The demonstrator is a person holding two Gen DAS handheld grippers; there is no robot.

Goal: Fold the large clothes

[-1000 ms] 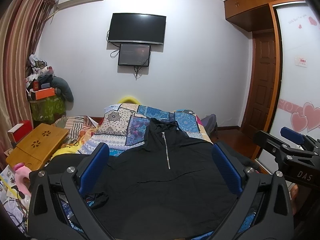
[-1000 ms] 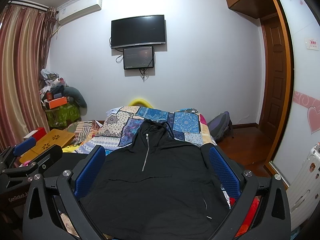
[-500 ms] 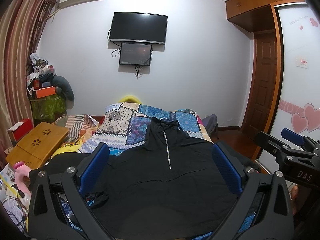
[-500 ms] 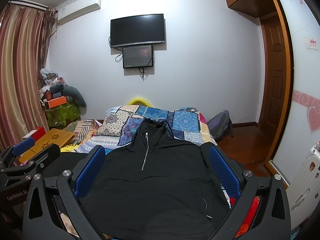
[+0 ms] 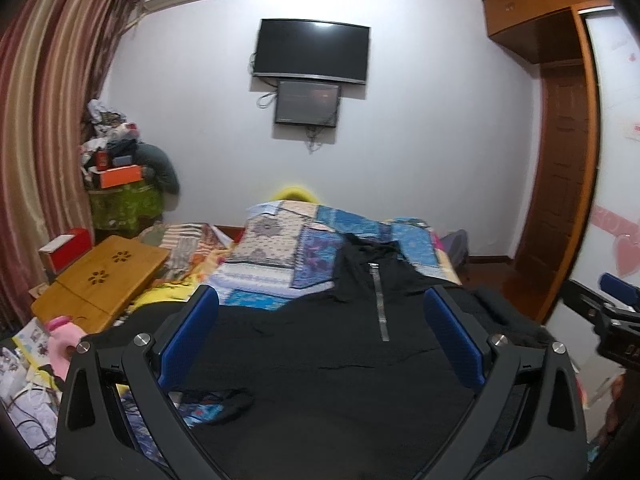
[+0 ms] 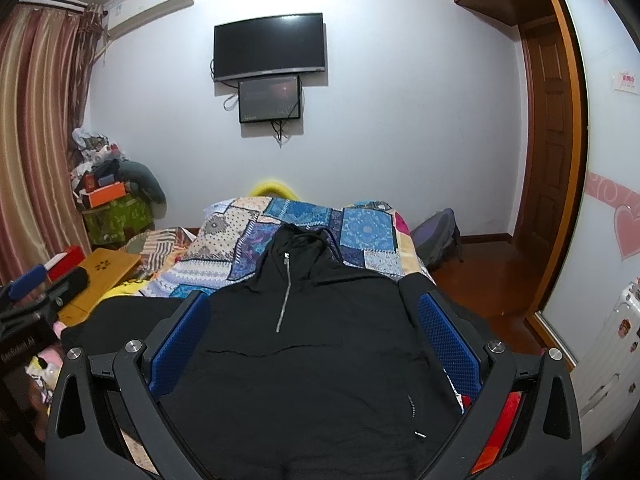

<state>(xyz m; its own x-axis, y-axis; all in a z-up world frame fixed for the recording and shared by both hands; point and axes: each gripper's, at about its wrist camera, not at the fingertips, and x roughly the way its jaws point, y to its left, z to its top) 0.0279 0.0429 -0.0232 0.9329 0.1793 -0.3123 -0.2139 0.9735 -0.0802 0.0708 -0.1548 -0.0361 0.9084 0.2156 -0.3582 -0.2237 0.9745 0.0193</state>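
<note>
Black hoodie flat on bed — soft, limp, prob. light; grab hem corners. Both grippers' jaws apart — empty.

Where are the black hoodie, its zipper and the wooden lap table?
black hoodie [image 6: 304,392], right wrist view, front panel.
zipper [image 6: 283,296], right wrist view, middle of the metal teeth.
wooden lap table [image 5: 100,280], left wrist view, top surface.
</note>
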